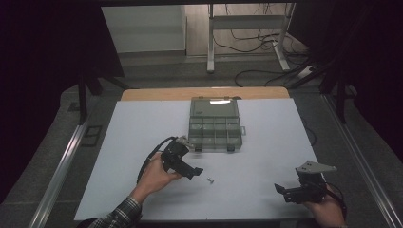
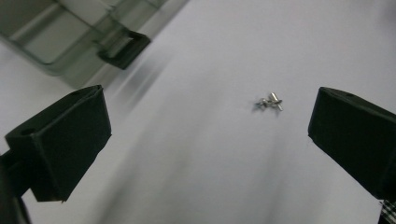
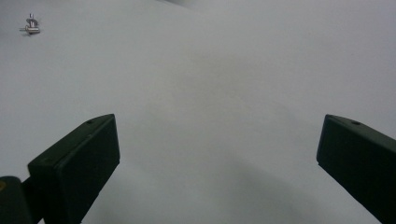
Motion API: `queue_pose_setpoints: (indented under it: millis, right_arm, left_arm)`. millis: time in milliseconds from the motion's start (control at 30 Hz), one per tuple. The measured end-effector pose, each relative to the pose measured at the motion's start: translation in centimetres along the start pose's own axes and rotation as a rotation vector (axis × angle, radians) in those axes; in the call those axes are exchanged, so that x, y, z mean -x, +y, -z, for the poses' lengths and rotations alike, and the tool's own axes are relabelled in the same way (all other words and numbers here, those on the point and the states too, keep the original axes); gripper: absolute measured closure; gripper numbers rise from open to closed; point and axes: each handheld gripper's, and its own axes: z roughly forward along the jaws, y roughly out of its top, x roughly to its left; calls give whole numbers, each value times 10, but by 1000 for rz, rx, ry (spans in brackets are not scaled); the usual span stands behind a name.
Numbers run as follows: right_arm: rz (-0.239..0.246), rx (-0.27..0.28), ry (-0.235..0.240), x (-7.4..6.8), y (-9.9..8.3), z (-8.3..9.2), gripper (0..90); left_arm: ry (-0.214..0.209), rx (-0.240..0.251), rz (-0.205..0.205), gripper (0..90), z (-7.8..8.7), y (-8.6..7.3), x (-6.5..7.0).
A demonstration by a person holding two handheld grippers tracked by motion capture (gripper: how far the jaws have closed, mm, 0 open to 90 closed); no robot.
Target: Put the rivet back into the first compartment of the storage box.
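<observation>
So there's a small pile of metal screws sitting on the white table, low and just left of centre in the high view. The left gripper is right next to them, held in a hand that comes up from the bottom left, and it points toward the screws without touching them. In the left gripper view the screws show up a bit right of centre, between the two black jaws but farther out ahead of them. The jaws are wide apart with nothing in them.

The right gripper sits at the lower right of the high view, well apart from the screws, also spread wide and holding nothing. In the right gripper view the screws are tiny, way up in the upper left corner.

A clear compartment box is above centre in the high view, lid open. Its corner and a black latch show in the upper left of the left gripper view, a bit blurry.
</observation>
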Motion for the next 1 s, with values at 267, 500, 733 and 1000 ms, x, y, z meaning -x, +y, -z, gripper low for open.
queue_pose_setpoints:
  millis: [267, 500, 733, 1000]
  right_arm:
    - [1, -6, 2, 0, 0, 0, 0]
    - [1, -10, 3, 0, 0, 0, 0]
    - [2, -12, 3, 0, -1, 0, 0]
    - [3, -14, 5, 0, -1, -1, 0]
  left_arm:
    - [-5, -38, -36, 83, -19, 5, 11]
    - [-17, -100, -107, 243, -34, 10, 18]
    - [-20, -141, -168, 488, -43, 13, 27]
    - [-23, -175, -207, 630, -49, 15, 32]
